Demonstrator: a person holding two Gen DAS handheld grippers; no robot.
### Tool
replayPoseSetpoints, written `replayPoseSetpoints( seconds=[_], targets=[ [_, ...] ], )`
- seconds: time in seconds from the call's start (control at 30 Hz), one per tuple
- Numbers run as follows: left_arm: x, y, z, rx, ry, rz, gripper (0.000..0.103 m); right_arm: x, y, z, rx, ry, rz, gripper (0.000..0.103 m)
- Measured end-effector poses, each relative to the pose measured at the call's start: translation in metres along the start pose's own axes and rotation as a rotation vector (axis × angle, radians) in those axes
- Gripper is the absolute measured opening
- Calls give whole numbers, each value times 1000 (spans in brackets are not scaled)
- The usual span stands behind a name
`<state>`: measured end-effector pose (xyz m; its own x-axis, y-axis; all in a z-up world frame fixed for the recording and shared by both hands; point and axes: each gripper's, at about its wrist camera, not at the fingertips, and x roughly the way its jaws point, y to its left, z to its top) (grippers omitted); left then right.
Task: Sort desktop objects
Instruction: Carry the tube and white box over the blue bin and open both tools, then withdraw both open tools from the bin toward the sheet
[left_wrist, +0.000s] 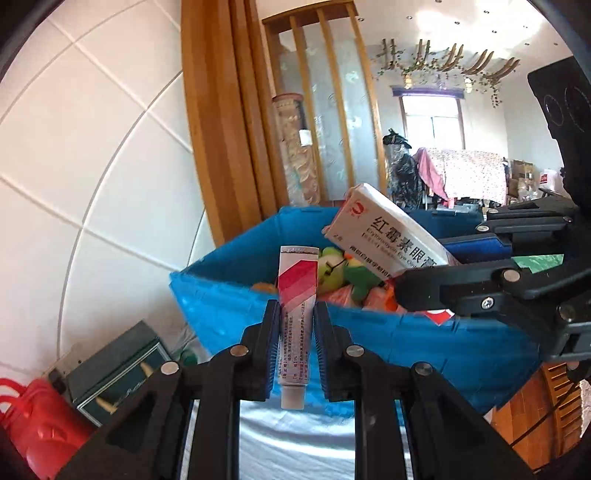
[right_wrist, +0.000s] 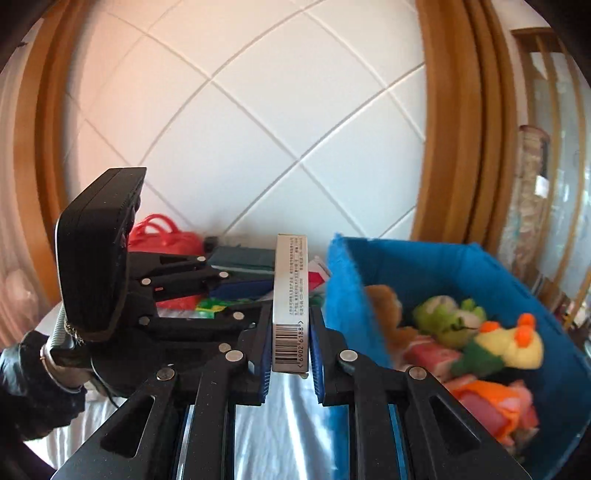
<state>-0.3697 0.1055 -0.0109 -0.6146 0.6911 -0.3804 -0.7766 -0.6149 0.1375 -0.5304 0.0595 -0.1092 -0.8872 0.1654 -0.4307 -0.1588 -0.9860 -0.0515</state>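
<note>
Between the ribbed blue pads of the left gripper (left_wrist: 295, 332), a soft crimped ointment tube (left_wrist: 297, 295) stands upright, pinched tight. Beside it the right gripper (right_wrist: 290, 339) clamps a stiff white carton (right_wrist: 290, 295), barcode showing only in its own view. Beyond, a blue felt bin (right_wrist: 424, 266) holds plush toys (right_wrist: 480, 332).

From the left wrist camera I could not read the fine print on the ointment tube (left_wrist: 297, 317) — too small. The right gripper's finger (left_wrist: 436, 291) covered the near end of the medicine box (left_wrist: 388, 236). In the right wrist view the blue bin (right_wrist: 443, 266) was blurred along its near wall and cut off at the right edge — the plush toys (right_wrist: 480, 332) inside overlapped, so I couldn't count them.
</note>
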Motion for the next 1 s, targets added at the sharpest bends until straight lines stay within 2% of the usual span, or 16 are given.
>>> replayPoseSetpoints(
  seconds=[0.1,0.17,0.23,0.27,0.3,0.33,0.4,0.47,0.63,0.73,0.83,1.0],
  targets=[
    [24,-23,29,10,-28,-30,18,-26,-45,3,53,-19,-102,18],
    [44,-36,46,12,-12,-35,18,-37,-78,3,108,-20,-144,18],
    [55,-50,59,17,1,1,19,-42,-108,2,174,-18,-191,21],
    [58,-59,64,23,3,34,25,-44,-123,-1,210,-21,-197,25],
    [59,-66,67,30,9,59,40,-46,-134,0,236,-24,-194,25],
    [61,-70,70,28,5,80,49,-50,-143,-2,255,-31,-194,26],
    [55,-73,71,-3,-30,99,81,-59,-154,-9,276,-51,-201,41],
    [51,-75,72,-28,-54,117,90,-62,-159,-15,277,-64,-196,60],
    [41,-65,74,-47,-53,194,90,-65,-161,-19,282,-73,-125,63],
    [30,-66,69,-77,-46,237,90,-62,-163,-21,272,-80,-85,72],
    [13,-58,52,-100,-35,311,90,-60,-154,-22,250,-84,-38,72],
    [-28,-42,12,-159,-34,389,90,-62,-126,-20,208,-92,43,72]
  ],
)
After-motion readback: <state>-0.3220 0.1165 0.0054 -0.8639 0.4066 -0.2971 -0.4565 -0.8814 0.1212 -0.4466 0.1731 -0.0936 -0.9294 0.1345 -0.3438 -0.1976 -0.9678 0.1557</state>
